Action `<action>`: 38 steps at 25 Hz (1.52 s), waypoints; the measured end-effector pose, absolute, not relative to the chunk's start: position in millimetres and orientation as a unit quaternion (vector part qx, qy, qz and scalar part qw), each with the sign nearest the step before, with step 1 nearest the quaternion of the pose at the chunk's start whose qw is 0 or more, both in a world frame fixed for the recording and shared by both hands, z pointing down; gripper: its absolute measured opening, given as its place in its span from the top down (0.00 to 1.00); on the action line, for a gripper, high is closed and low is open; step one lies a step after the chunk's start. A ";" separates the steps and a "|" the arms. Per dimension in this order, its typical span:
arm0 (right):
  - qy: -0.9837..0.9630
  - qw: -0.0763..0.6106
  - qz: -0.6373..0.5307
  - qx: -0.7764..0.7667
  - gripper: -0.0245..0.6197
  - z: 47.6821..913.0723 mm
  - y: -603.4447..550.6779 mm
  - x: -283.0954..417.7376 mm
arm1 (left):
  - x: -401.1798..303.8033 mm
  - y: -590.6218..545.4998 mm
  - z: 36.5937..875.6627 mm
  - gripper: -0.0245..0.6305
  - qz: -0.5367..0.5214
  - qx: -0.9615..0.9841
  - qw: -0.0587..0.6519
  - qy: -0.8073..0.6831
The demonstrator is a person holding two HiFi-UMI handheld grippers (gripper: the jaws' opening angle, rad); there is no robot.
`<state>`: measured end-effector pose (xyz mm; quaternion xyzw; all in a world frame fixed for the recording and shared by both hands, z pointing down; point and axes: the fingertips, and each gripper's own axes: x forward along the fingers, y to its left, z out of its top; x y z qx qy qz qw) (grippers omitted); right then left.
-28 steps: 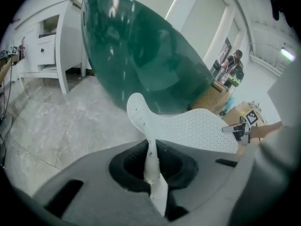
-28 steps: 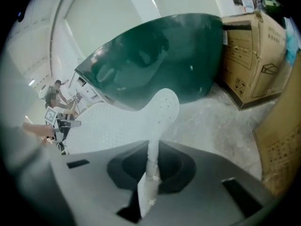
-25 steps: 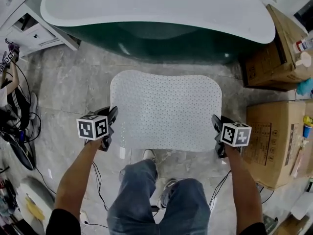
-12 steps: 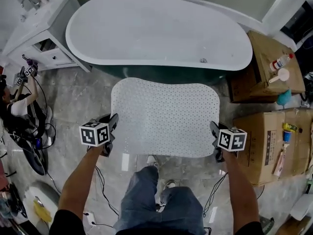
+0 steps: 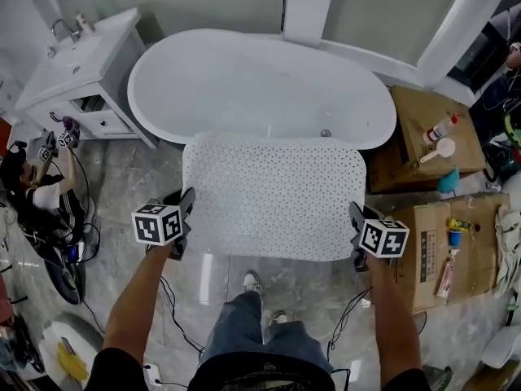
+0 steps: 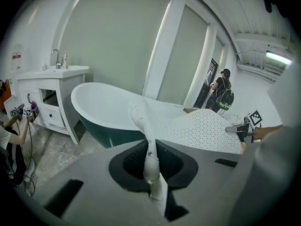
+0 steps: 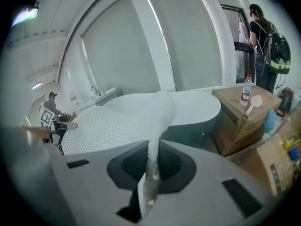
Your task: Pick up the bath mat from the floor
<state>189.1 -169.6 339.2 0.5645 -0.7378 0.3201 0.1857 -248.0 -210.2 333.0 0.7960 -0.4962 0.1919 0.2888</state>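
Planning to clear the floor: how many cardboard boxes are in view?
2 cardboard boxes. One stands at the bathtub's right end, the other nearer, beside the right gripper. Others may be hidden past the frame edge.

My black left gripper and black right gripper each bore a white square-marker cube; I wore blue denim jeans and black short sleeves.

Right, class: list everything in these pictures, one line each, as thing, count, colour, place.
mat: one, white, held up before tub
tub: one, white inside, green outside, beyond the mat
sink cabinet: one, white, left of tub
boxes: at least two, brown, right of mat
bottle: one, clear, on the far box
floor: grey marble, below
bystander: one, dark clothes, far left
left hand-held gripper: one, black, shut on mat's left edge
right hand-held gripper: one, black, shut on mat's right edge
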 end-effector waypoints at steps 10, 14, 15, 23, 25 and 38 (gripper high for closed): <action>-0.735 0.122 0.252 0.618 0.92 218.2 -209.0 177.3 | -256.5 -249.6 224.5 0.92 0.144 0.812 0.238 -0.514; -0.737 0.098 0.221 0.632 0.92 179.0 -219.8 172.8 | -257.4 -263.7 189.1 0.92 0.124 0.817 0.210 -0.523; -0.737 0.093 0.212 0.635 0.92 169.4 -221.5 172.4 | -257.0 -266.9 180.1 0.92 0.118 0.818 0.203 -0.525; -0.744 0.062 0.149 0.648 0.92 106.4 -238.6 178.0 | -237.8 -290.3 120.3 0.92 0.088 0.821 0.150 -0.544; -0.746 0.056 0.133 0.650 0.92 92.6 -243.9 184.7 | -230.8 -294.9 106.8 0.91 0.080 0.820 0.137 -0.550; -0.770 0.015 0.054 0.636 0.92 17.0 -265.8 233.7 | -199.2 -300.9 31.8 0.91 0.018 0.798 0.084 -0.596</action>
